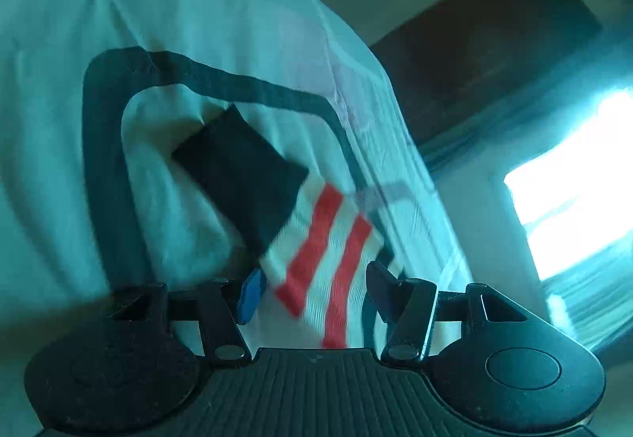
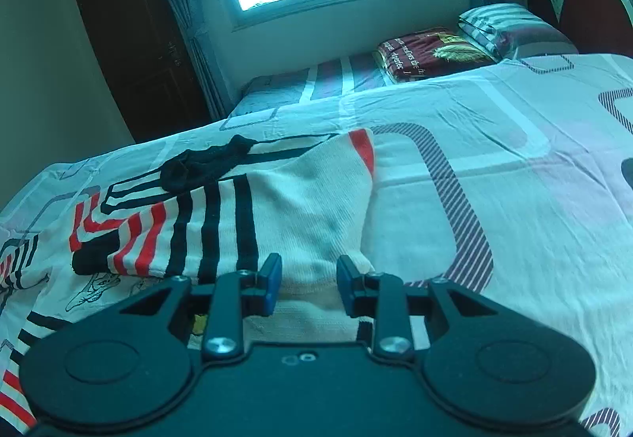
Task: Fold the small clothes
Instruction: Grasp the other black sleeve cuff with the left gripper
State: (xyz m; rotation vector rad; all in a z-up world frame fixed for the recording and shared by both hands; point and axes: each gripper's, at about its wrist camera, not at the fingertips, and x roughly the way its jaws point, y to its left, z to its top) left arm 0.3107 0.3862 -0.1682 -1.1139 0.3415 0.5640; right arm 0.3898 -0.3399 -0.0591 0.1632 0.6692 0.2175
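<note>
Left wrist view: the left gripper (image 1: 314,288) has its jaws spread apart, and a striped garment (image 1: 320,259) with red and white bands and a black end lies between the fingers, running forward and to the left of them. Whether the pads touch the cloth cannot be told, as the picture is blurred by motion. Beyond the fingertips spreads the bedsheet (image 1: 178,21), pale with a dark curved band printed on it. To the right of the gripper a bright window (image 1: 573,180) shows, and a dark door (image 1: 474,53) stands ahead on the right.

Right wrist view: the right gripper (image 2: 308,279) also stands released, jaws apart, with the cream part of the striped garment (image 2: 300,199) lying flat between and ahead of its fingers on the patterned bedsheet (image 2: 514,199). Black and red stripes run off to the left. A small black garment (image 2: 205,164) lies ahead on the left, touching the striped one's far edge. Far ahead on the right sit a folded maroon blanket (image 2: 431,53) and a striped pillow (image 2: 510,25).
</note>
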